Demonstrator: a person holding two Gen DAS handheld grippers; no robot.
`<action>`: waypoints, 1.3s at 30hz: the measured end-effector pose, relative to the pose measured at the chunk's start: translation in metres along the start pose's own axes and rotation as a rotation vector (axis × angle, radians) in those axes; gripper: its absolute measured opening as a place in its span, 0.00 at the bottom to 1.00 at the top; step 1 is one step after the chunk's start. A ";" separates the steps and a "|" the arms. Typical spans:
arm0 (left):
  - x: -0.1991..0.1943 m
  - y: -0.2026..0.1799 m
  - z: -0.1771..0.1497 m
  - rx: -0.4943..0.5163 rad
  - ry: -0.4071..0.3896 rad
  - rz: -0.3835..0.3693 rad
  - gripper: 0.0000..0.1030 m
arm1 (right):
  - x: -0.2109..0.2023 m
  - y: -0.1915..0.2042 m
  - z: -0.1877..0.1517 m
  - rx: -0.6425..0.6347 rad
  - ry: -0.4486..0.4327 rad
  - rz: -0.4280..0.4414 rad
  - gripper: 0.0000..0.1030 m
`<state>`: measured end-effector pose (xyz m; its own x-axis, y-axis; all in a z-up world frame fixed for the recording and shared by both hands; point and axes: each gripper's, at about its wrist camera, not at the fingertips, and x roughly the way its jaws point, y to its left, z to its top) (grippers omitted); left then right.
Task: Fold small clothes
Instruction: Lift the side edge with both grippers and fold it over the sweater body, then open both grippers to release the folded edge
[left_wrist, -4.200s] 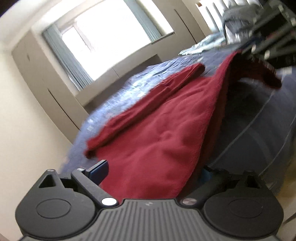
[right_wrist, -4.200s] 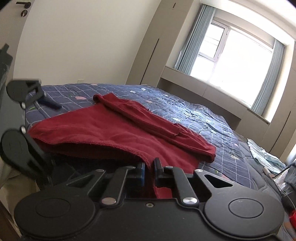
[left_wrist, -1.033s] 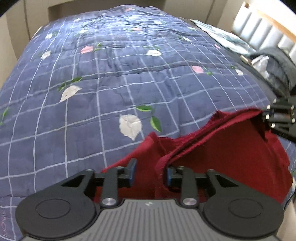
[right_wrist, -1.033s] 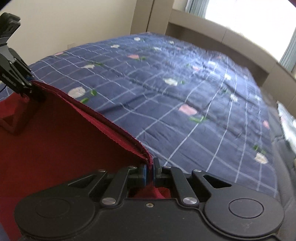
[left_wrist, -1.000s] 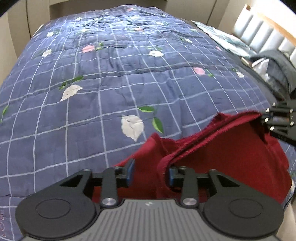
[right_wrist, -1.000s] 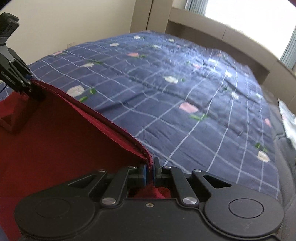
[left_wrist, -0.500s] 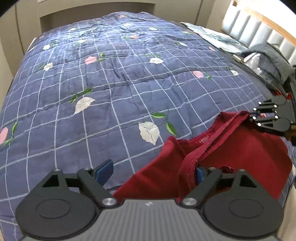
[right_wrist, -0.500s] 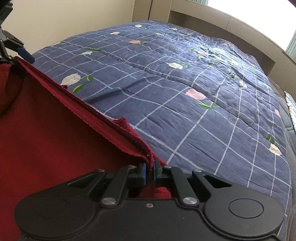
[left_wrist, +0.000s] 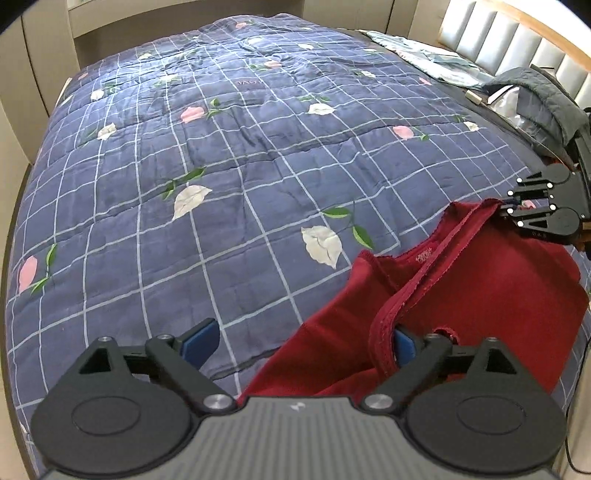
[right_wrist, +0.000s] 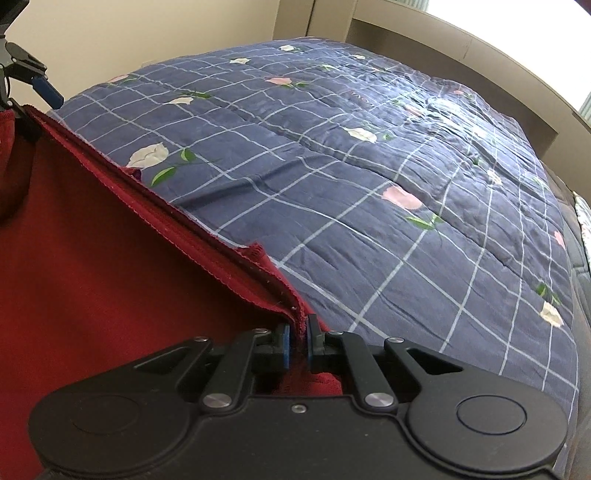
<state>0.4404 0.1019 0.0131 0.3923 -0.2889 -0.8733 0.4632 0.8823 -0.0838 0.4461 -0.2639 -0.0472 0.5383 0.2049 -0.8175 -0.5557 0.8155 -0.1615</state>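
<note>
Two black grippers work a dark red knit garment (left_wrist: 480, 288) on a navy checked floral quilt (left_wrist: 240, 166): right gripper (right_wrist: 298, 347) clamped on its hem, left gripper (left_wrist: 301, 341) opening, the hem draped against one pad.

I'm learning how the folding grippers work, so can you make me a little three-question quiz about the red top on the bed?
1. True or false: the right gripper is pinching the hem of the red top.
2. Which best describes the left gripper? A) clamped tight on the top B) wide apart, gripping nothing C) out of view
3. What pattern is on the blue quilt?

Key
1. True.
2. B; its jaws are opening, with a fold of the top draped against one finger.
3. A white grid with pink and white flowers.
</note>
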 end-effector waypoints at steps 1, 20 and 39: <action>-0.001 0.002 -0.001 0.001 -0.001 -0.002 0.93 | 0.001 0.000 0.001 -0.004 0.003 0.000 0.07; -0.018 0.054 -0.011 -0.306 -0.181 -0.248 0.99 | 0.003 -0.005 0.011 -0.013 0.090 -0.033 0.07; -0.005 -0.084 -0.082 -0.206 -0.341 -0.016 0.99 | -0.047 -0.013 -0.050 0.236 -0.142 -0.042 0.89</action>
<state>0.3340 0.0597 -0.0149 0.6437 -0.3796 -0.6645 0.3160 0.9227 -0.2210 0.3963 -0.3112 -0.0344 0.6503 0.2283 -0.7245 -0.3769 0.9251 -0.0468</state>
